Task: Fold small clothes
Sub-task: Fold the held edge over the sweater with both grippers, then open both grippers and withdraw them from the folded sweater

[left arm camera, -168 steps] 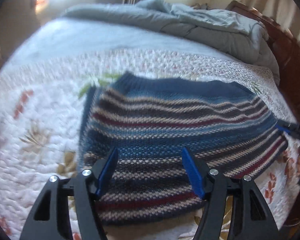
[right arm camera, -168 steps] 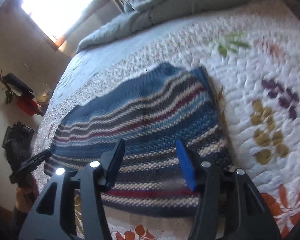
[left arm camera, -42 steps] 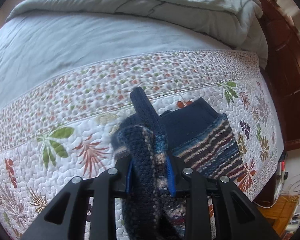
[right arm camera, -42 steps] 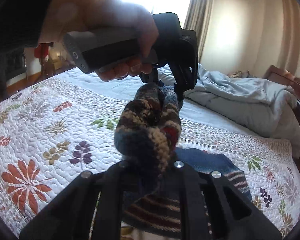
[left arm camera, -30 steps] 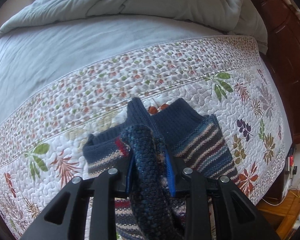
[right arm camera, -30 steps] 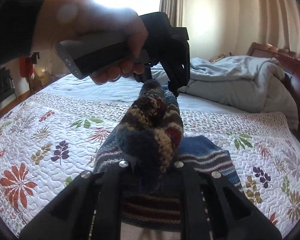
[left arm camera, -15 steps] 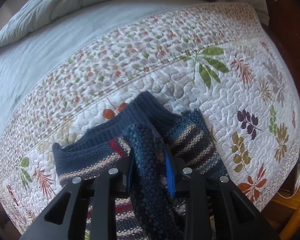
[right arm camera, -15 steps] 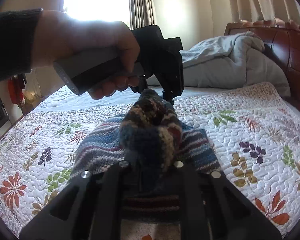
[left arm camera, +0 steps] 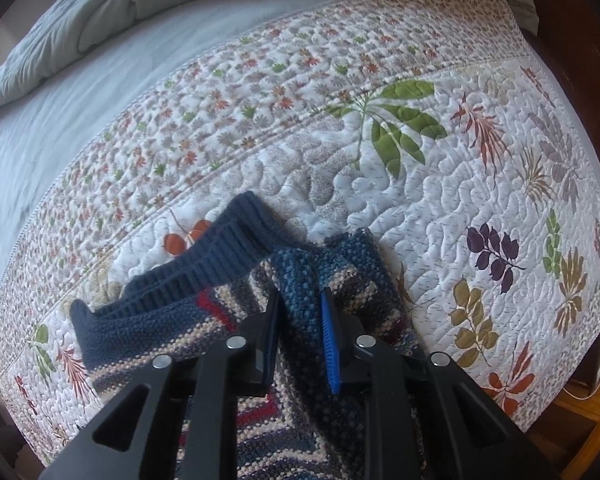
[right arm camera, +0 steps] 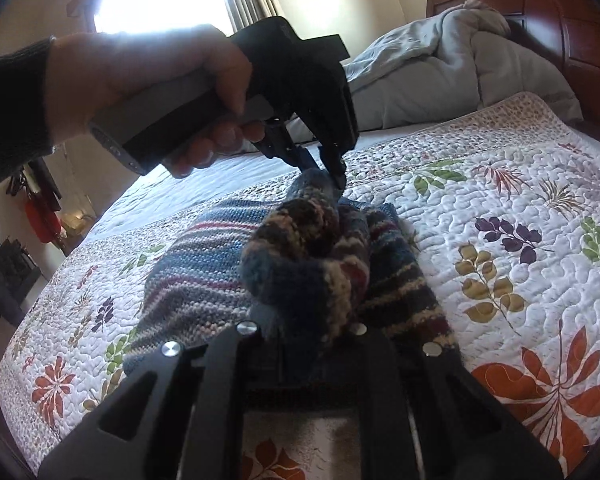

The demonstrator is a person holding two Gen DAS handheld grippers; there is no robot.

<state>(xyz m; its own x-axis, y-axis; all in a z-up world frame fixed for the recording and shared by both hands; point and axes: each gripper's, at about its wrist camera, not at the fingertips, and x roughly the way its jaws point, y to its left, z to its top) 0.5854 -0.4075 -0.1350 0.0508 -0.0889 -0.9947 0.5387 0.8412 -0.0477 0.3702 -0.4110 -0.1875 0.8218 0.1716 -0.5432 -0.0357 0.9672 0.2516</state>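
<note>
The striped knit sweater lies on the floral quilt near the bed's corner, part of it spread flat, its navy ribbed hem flopped loose toward the pale sheet, and the edge I am carrying over bunched into thick wads at both of my tools. My left gripper points down onto the cloth with a blue-flecked fold pinched between its pads; its jaws have just been closing further on that fold, so the grip is snug but thin. My right gripper is clamped tight on a fat roll of the same sweater, which hides the fingertips from my own camera. My left hand and its tool hang right above that roll, very close to my right. What worries me is the bunching: if I let go like this, I judge the wads would drop as lumps and the fold would come out crooked rather than edge to edge. The ribbed hem could also get trapped underneath and leave a ridge. With both tools this near, they may knock together when I open them. And the quilt edge is close on the right, so a careless drag could pull the sweater toward the drop.
</note>
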